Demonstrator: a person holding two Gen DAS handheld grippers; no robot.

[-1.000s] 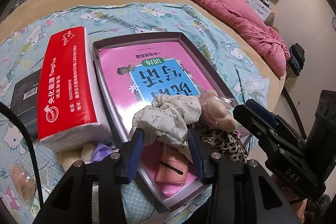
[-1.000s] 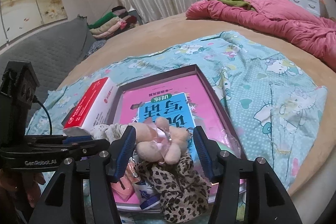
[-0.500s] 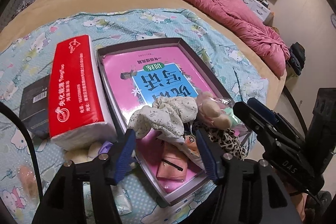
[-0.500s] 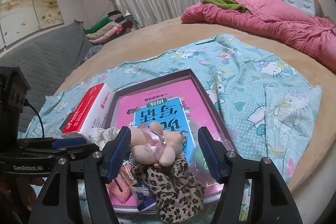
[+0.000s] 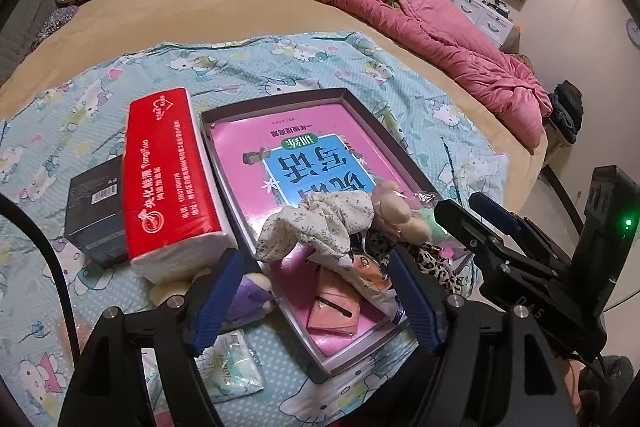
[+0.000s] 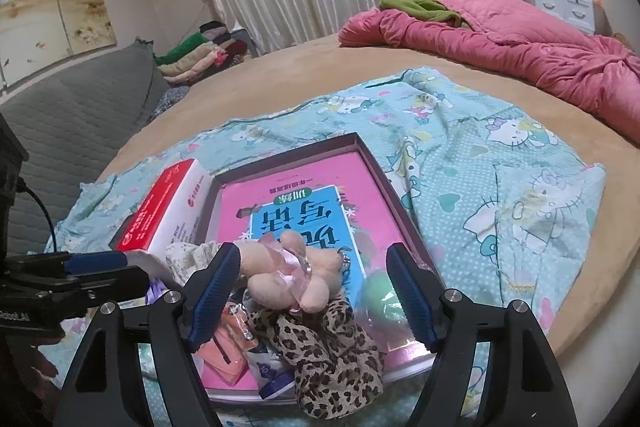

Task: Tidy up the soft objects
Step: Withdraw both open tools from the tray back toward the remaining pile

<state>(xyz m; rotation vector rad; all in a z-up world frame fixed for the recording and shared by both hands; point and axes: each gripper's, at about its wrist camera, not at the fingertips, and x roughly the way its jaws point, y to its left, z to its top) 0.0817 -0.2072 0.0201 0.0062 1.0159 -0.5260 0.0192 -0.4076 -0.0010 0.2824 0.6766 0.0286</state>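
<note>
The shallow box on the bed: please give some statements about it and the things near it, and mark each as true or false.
1. The floral scrunchie lies inside the shallow box. True.
2. The red tissue pack lies inside the box. False: it lies beside it, on the printed sheet.
3. The left tongs are shut on the scrunchie. False: they are open and hold nothing.
4. The leopard-print scrunchie hangs over the box's near edge. True.
5. The right tongs stand open. True.

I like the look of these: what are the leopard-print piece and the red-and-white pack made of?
Leopard-print piece: looks like thin woven cloth, matt, since it bunches into soft gathers; maybe a scrunchie. Red-and-white pack: glossy plastic film, with shiny highlights and white paper tissue showing at its end.
</note>
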